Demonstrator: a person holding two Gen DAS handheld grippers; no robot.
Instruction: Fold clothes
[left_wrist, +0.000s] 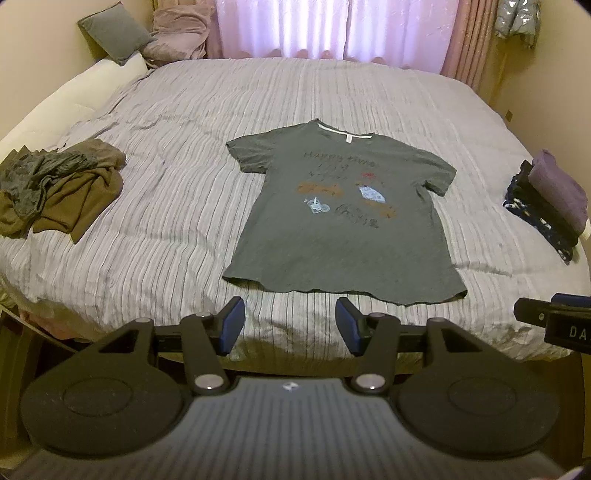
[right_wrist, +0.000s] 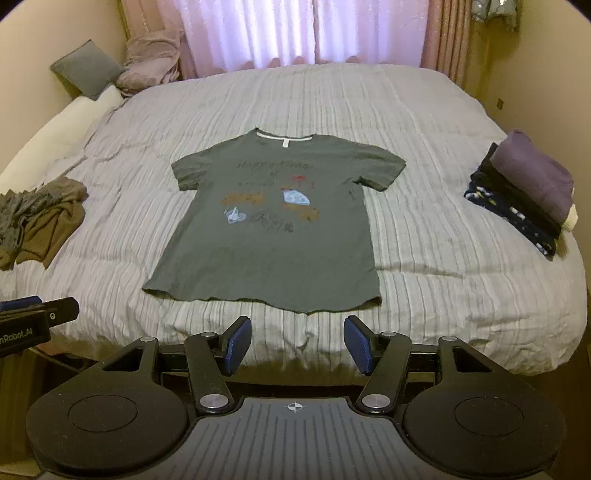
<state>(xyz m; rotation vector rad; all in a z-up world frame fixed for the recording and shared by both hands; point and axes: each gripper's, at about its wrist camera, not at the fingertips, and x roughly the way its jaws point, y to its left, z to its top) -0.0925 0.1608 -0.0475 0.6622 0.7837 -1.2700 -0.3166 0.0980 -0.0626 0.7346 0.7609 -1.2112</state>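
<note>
The T-shirt (left_wrist: 341, 218) is lying spread flat on the bed (left_wrist: 177, 206), ready for folding; the left hand-held gripper (left_wrist: 290, 328) and right hand-held gripper (right_wrist: 297, 345) are hovering apart, gripping nothing.

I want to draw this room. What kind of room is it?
Most likely a bedroom. A big bed with a grey striped cover fills it, a square grey cushion sits in the far corner, and pink curtains hang by the bright window.
</note>
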